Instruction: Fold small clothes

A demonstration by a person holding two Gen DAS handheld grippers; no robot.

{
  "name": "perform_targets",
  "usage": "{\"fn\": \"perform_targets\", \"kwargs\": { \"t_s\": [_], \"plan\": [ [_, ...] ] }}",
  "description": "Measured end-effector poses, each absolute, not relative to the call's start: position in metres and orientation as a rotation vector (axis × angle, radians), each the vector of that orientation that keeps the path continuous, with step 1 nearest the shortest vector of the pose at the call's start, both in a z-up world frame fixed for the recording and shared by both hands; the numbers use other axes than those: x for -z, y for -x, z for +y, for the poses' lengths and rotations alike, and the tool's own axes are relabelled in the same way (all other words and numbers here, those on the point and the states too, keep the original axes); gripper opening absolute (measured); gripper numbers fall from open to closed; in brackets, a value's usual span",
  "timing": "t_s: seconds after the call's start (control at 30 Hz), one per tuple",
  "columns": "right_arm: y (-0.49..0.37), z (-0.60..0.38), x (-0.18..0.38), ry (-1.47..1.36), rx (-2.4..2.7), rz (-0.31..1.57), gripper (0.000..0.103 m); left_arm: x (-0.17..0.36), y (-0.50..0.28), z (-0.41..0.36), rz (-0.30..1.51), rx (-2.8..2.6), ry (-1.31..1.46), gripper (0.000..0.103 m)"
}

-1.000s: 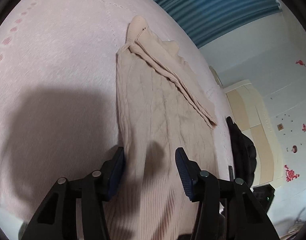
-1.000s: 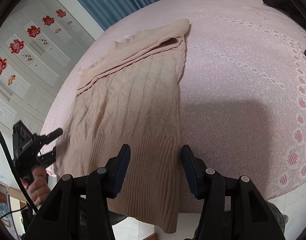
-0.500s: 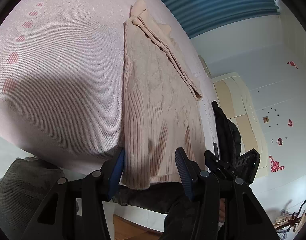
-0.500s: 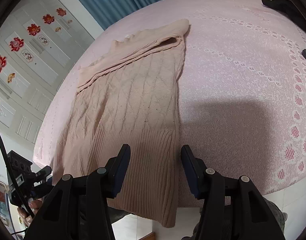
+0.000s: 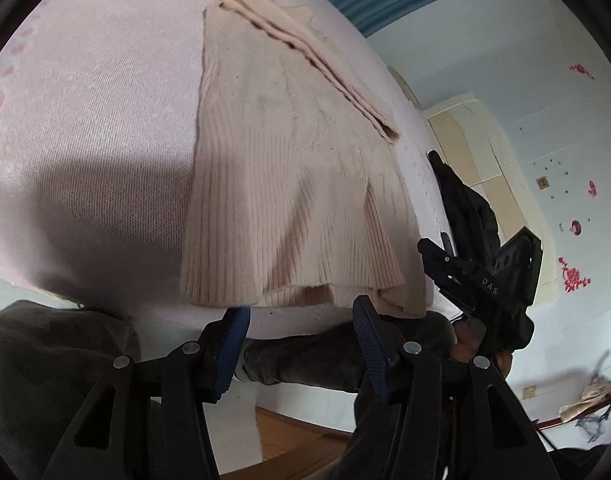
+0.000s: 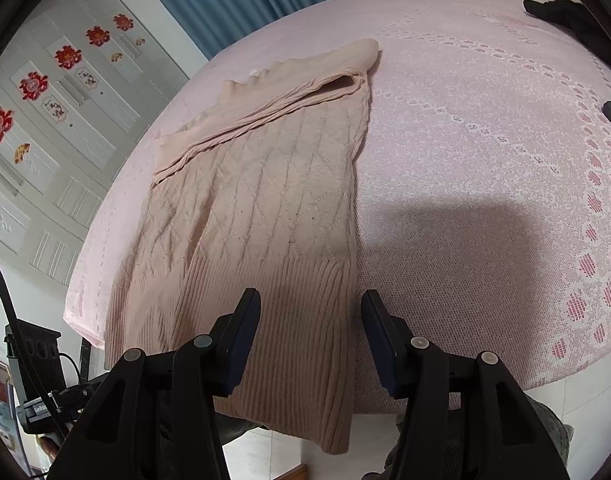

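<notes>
1. We see the sweater lengthwise on the bed, its sleeve folded across, its hem hanging over the bed's near edge.
2. Both ends remain unfolded.
3. Left hand-held gripper and right hand-held gripper gape, grasping nothing, by that hem.

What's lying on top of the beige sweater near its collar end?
A folded-over sleeve lies across the sweater there. The part of the sweater beneath that sleeve is hidden.
</notes>
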State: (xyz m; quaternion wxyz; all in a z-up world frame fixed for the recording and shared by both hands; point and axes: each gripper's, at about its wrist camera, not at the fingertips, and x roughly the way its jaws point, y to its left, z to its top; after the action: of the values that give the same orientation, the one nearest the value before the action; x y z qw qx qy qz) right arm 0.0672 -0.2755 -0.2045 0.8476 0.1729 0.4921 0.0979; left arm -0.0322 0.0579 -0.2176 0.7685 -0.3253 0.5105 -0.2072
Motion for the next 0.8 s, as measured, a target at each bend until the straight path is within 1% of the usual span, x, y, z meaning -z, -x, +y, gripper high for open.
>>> {"fn": "perform_targets", "kwargs": {
  "t_s": [0.07, 0.17, 0.33, 0.43, 0.47, 0.63, 0.73, 0.8],
  "plan": [
    [-0.067, -0.275, 0.204, -0.364, -0.207, 1.036, 0.052, 0.217, 0.032, 0.064, 1.081, 0.426, 0.738, 0.051],
    [-0.067, -0.276, 0.204, -0.367, -0.207, 1.034, 0.052, 0.211, 0.027, 0.078, 0.994, 0.374, 0.8, 0.051],
    [-0.066, -0.279, 0.204, -0.38, -0.201, 1.034, 0.052, 0.212, 0.021, 0.1, 0.932, 0.303, 0.899, 0.049],
    [-0.065, -0.28, 0.205, -0.382, -0.196, 1.038, 0.052, 0.214, 0.018, 0.103, 0.938, 0.282, 0.895, 0.049],
    [-0.064, -0.28, 0.205, -0.38, -0.193, 1.04, 0.052, 0.215, 0.019, 0.103, 0.94, 0.279, 0.889, 0.046],
    [-0.053, -0.282, 0.207, -0.392, -0.207, 1.059, 0.053, 0.204, 0.034, 0.108, 0.859, 0.222, 0.849, 0.043],
    [-0.045, -0.282, 0.208, -0.395, -0.218, 1.068, 0.053, 0.205, 0.038, 0.114, 0.85, 0.2, 0.856, 0.033],
    [-0.039, -0.28, 0.208, -0.392, -0.231, 1.072, 0.053, 0.208, 0.036, 0.114, 0.875, 0.2, 0.86, 0.022]
  ]
}}
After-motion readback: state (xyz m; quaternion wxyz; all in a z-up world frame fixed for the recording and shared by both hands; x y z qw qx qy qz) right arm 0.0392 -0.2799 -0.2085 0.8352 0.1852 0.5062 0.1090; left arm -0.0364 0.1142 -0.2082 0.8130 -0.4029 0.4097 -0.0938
